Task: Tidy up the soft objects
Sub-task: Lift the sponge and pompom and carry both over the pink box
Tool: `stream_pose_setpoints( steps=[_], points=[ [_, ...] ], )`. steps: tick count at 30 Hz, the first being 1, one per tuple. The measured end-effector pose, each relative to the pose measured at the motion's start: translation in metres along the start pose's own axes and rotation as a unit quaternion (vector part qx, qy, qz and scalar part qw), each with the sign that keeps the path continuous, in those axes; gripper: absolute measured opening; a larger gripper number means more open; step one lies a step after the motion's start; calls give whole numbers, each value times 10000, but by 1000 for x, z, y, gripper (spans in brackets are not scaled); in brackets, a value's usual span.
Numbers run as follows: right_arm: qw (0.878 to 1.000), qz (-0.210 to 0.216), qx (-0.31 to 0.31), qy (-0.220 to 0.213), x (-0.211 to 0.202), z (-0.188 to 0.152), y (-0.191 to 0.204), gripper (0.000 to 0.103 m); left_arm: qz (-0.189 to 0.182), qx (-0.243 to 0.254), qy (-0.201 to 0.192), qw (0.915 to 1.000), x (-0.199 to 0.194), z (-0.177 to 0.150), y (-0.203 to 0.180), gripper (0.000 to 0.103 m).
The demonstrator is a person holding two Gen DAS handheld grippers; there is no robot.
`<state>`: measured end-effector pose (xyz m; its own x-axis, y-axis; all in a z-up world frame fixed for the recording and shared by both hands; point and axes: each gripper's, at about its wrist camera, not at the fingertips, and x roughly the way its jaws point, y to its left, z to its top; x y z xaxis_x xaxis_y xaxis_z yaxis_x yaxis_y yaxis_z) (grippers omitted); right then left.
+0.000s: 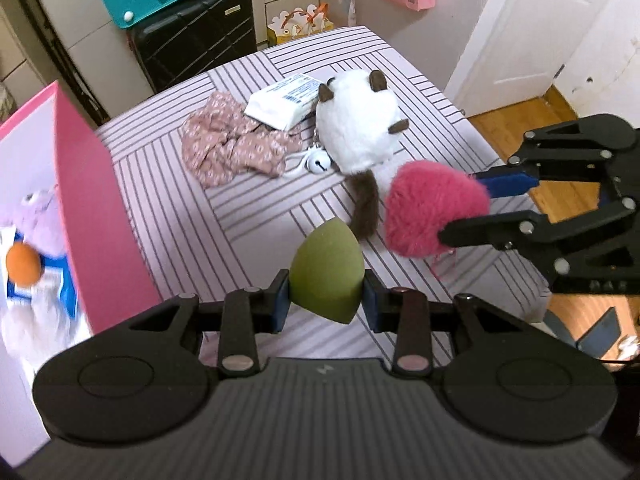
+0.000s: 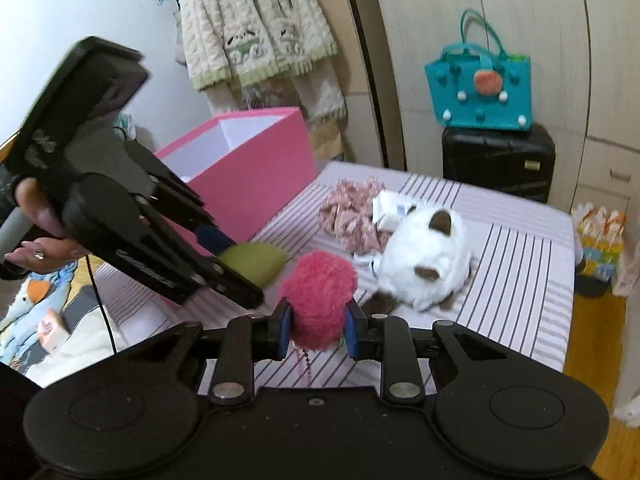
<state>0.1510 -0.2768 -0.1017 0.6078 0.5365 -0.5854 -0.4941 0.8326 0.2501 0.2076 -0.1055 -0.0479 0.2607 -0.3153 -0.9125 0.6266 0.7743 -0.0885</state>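
Observation:
My left gripper [image 1: 326, 300] is shut on a green teardrop sponge [image 1: 326, 276] and holds it above the striped table [image 1: 240, 216]. It also shows in the right wrist view [image 2: 236, 276], with the sponge [image 2: 256, 262] at its tip. My right gripper [image 2: 316, 326] is shut on a pink fluffy pom-pom [image 2: 318, 298]; in the left wrist view it [image 1: 464, 208] comes in from the right holding the pom-pom [image 1: 428, 208]. A white plush cat [image 1: 356, 128] [image 2: 424, 256], a pink floral scrunchie [image 1: 228, 146] [image 2: 352, 208] and a white tissue pack [image 1: 286, 100] lie on the table.
An open pink box [image 1: 92, 208] [image 2: 248, 172] stands at the table's left, with a plush toy [image 1: 36, 240] inside. A small bell [image 1: 318, 164] lies by the cat. A black suitcase [image 2: 498, 164] with a teal bag [image 2: 480, 92] stands beyond the table.

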Motion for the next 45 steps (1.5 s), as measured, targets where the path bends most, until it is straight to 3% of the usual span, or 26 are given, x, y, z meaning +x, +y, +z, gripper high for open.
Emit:
stream_pose_setpoints(
  steps=[6, 11, 26, 34, 39, 45],
  points=[
    [9982, 291, 360, 374, -2, -2, -1, 30, -165, -412, 108, 9990, -18, -22, 5, 36],
    [9927, 772, 785, 486, -12, -4, 3, 30, -283, -729, -60, 9969, -38, -47, 9, 36],
    [9836, 1327, 562, 1082, -12, 12, 63, 30, -419, -1248, -420, 9904, -106, -120, 8, 37],
    [9782, 1713, -89, 1170, -5, 48, 121, 30, -82, -1331, -838, 9875, -148, -144, 25, 37],
    [9730, 2089, -76, 978, 2, 72, 139, 30, 182, -1401, -1227, 9823, -171, -153, 51, 37],
    [9772, 1995, -185, 710, 18, 99, 153, 31, 395, -1524, -1623, 9741, -173, -148, 94, 37]
  ],
)
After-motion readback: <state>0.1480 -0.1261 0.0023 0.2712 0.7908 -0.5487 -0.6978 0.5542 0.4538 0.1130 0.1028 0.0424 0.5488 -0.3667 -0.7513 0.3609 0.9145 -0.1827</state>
